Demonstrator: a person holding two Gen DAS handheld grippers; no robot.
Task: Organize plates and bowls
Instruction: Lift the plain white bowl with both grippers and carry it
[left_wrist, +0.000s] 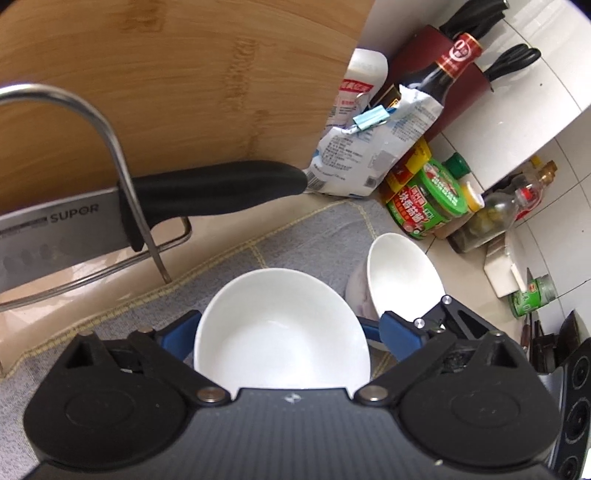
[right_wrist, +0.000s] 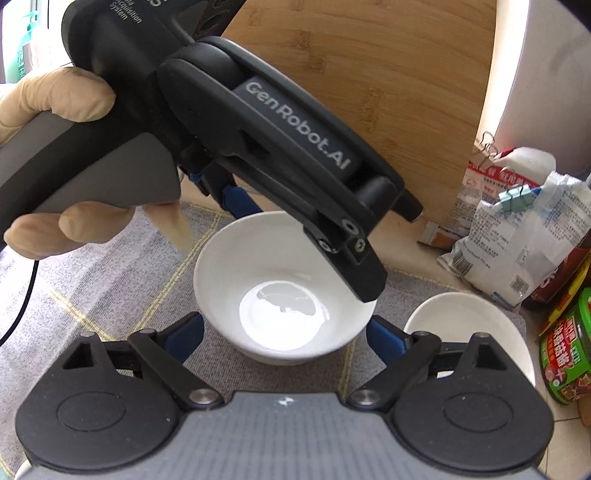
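We see a white bowl (right_wrist: 284, 291) sitting on the grey mat (right_wrist: 110, 280) on the bench. The left hand-held gripper (left_wrist: 282, 332) is spread wide around it, maybe not touching. The right hand-held gripper (right_wrist: 284, 332) is open too. Another bowl (right_wrist: 469, 328) sits just beside.

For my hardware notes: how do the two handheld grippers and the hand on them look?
Both grippers, left gripper and right gripper, have black linkage arms, blue finger pads and grey textured bodies. The left one's side reads "GenRobot.AI" in pale letters. A thin black cable trails from it. The hand wears a pale glove.
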